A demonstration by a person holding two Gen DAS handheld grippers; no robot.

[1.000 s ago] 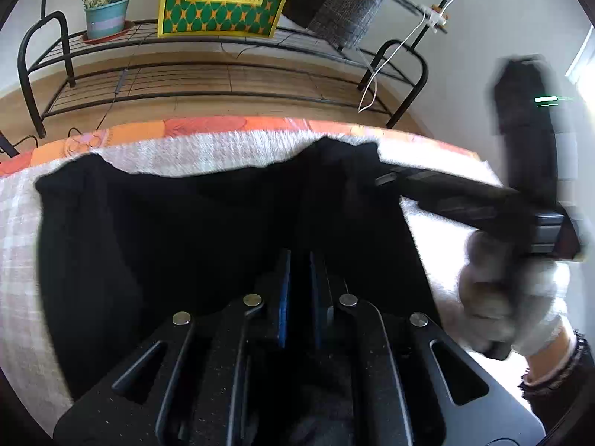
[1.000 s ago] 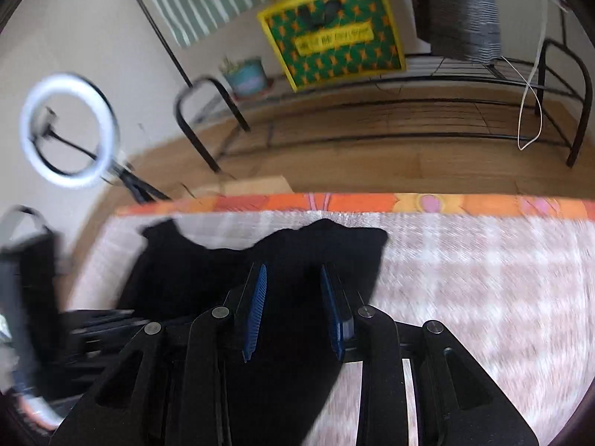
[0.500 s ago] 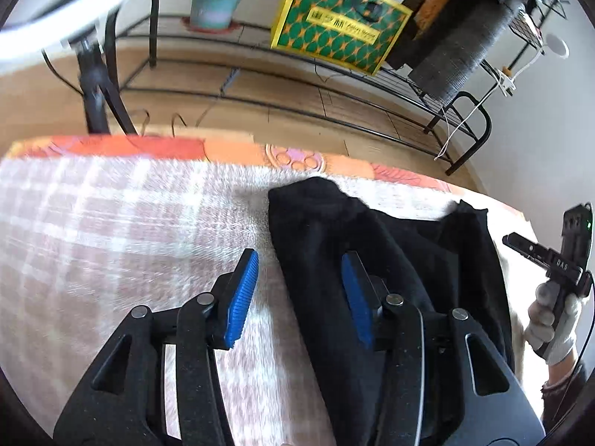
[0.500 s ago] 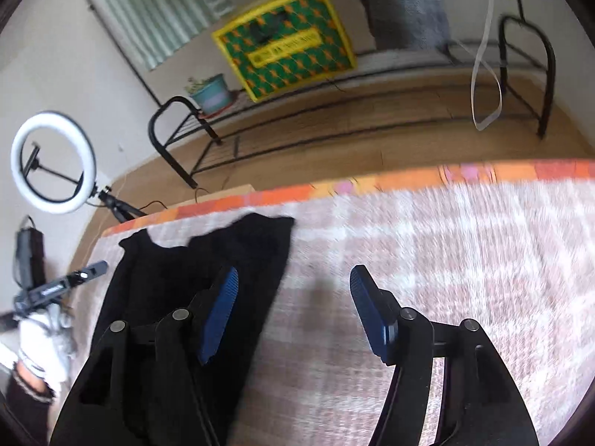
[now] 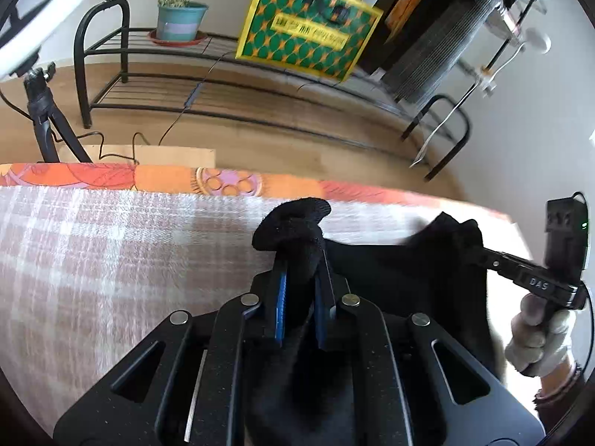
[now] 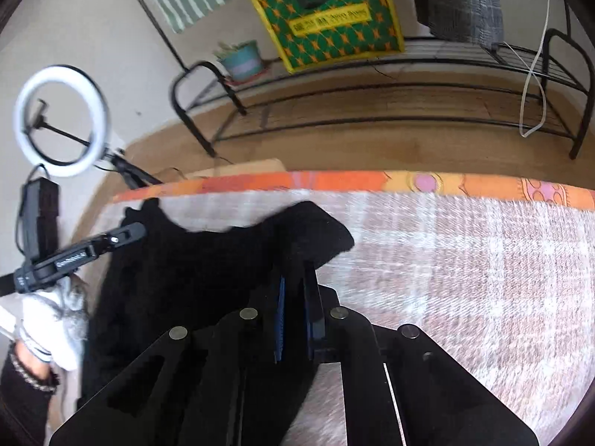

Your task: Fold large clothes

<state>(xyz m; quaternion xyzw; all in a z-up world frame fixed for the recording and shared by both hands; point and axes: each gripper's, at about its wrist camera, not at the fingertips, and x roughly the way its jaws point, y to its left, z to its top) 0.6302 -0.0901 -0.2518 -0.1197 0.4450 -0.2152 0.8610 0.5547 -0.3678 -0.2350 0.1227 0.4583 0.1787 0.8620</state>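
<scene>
In the left wrist view, the left tongs (image 5: 300, 278) were closing, and a bunched corner of the black garment (image 5: 390, 275) already sat pinched between their blue pads (image 5: 279, 304), a flap of it curling over above the tips. The rest of the garment spread to the right across the pink-and-white checked blanket (image 5: 111, 260), which lay on a surface edged by an orange patterned cover (image 5: 167, 178); whether that was a bed or a counter could not be told. At the far right, the right tongs (image 5: 479, 251) reached into the garment's other corner, carried by a white-gloved hand (image 5: 539, 334). Beyond the blanket stood a black metal rack (image 5: 111, 48) holding a potted plant (image 5: 180, 18) and a yellow-and-green patterned bag (image 5: 308, 22).

In the right wrist view, the right tongs (image 6: 295, 278) had their blue pads pressed almost together, nipping the near right corner of the black garment (image 6: 186, 267), which bulged out just past the tips. The cloth stretched away to the left over the checked blanket (image 6: 465, 267). On the left, the left tongs (image 6: 141, 228) met the garment's far corner, held by a gloved hand (image 6: 55, 316) above a dark sleeve. A ring light (image 6: 61, 120) stood behind on the wooden floor (image 6: 372, 145).
</scene>
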